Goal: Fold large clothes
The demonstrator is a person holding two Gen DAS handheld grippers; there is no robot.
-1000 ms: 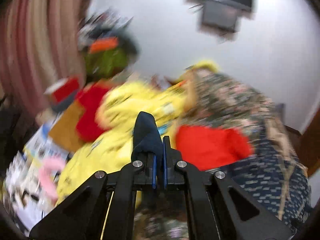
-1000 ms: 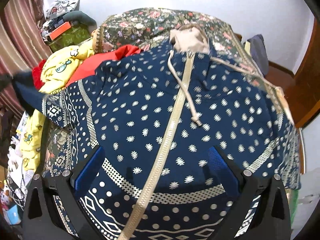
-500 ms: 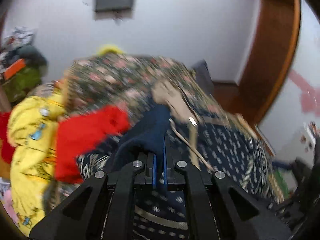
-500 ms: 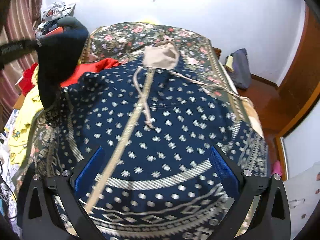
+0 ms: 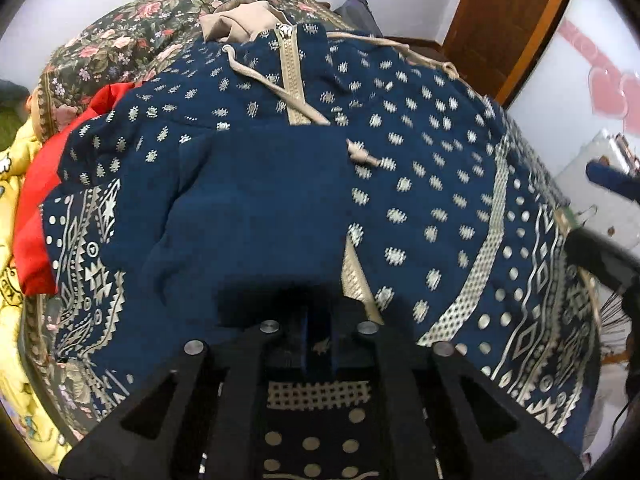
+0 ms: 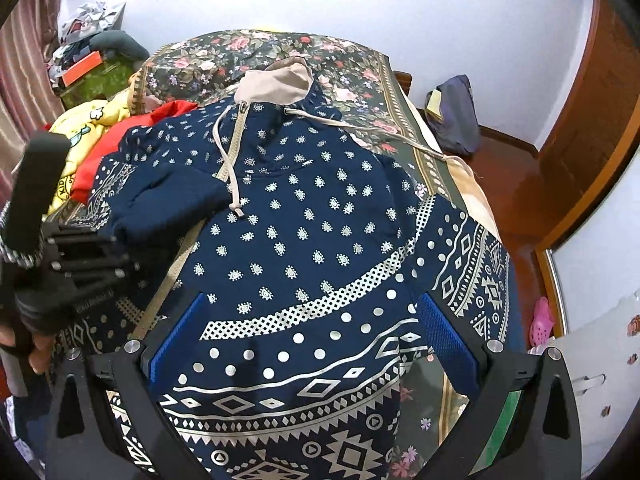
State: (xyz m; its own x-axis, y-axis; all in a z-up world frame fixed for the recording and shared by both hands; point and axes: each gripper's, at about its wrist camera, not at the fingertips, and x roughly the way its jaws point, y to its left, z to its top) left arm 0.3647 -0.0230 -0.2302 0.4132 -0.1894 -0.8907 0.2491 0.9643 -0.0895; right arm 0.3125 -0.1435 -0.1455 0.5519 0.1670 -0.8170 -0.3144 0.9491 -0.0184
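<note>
From the left wrist camera, a large navy-blue zip-up hoodie printed with pale geometric and teardrop motifs (image 5: 420, 184) lies spread face up on a bed covered by a dark floral quilt (image 5: 120, 40). One plain navy sleeve (image 5: 248, 208) is folded inward across the chest. The hoodie looks like thick fleece: soft, floppy and fairly weighty, so it should drape rather than hold a crease, and it is best taken at a hem, a cuff or a seam where the cloth is doubled. The beige zipper (image 5: 290, 76) and the beige drawcords (image 5: 256, 76) could snag. The left gripper (image 5: 318, 344) points steeply down at the folded sleeve; its blue pads are nearly together and just starting to part, with the dark cuff cloth between them, seemingly still lightly pinched. A red garment (image 5: 40, 184) and a yellow printed cloth (image 5: 12, 320) lie at the bed's left edge.

From the right wrist camera, the same hoodie (image 6: 320, 240) fills the bed, its beige hood (image 6: 276, 80) toward the far wall. The right gripper (image 6: 312, 340) hovers above the patterned lower hem with its jaws spread wide and nothing between them; I judge it touches no cloth. At the left edge the other gripper (image 6: 72, 264), black and a little blurred, sits over the folded sleeve, a hand (image 6: 24, 344) wrapped around its handle.
</note>
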